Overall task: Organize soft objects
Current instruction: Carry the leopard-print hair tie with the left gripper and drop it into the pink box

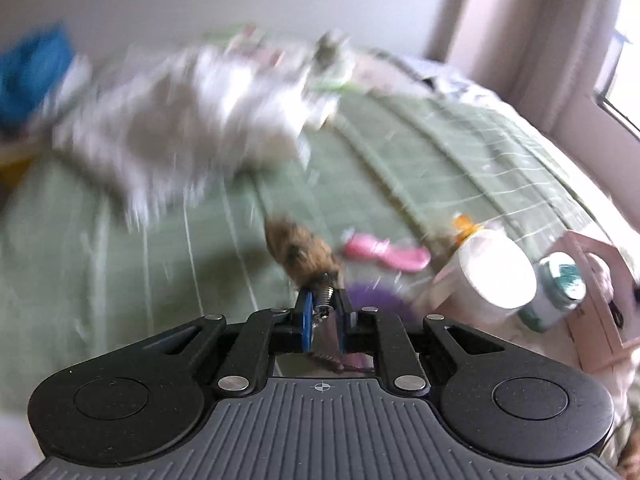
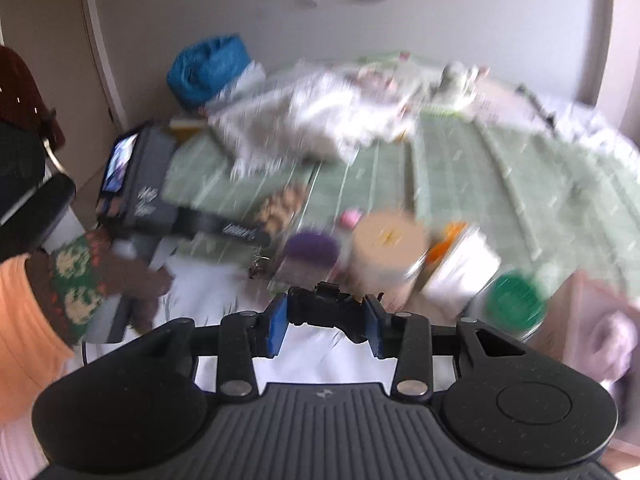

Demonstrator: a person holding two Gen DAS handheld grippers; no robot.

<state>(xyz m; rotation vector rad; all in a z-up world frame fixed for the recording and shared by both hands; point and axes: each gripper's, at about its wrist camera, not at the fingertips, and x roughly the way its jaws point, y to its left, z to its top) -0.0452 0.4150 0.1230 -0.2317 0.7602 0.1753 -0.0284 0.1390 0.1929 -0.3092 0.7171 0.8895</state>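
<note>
The left gripper is seen clenched on the metal clasp of a brown furry toy, its blue pads close together; the toy is carried just above the green bedspread. The right gripper is seen spread wide, with nothing held between its pads. To the right, a white jar and a green-capped bottle are noted. Slightly farther, a pink object lies on the bedspread. At the far side, a blurred white bundle is seen.
</note>
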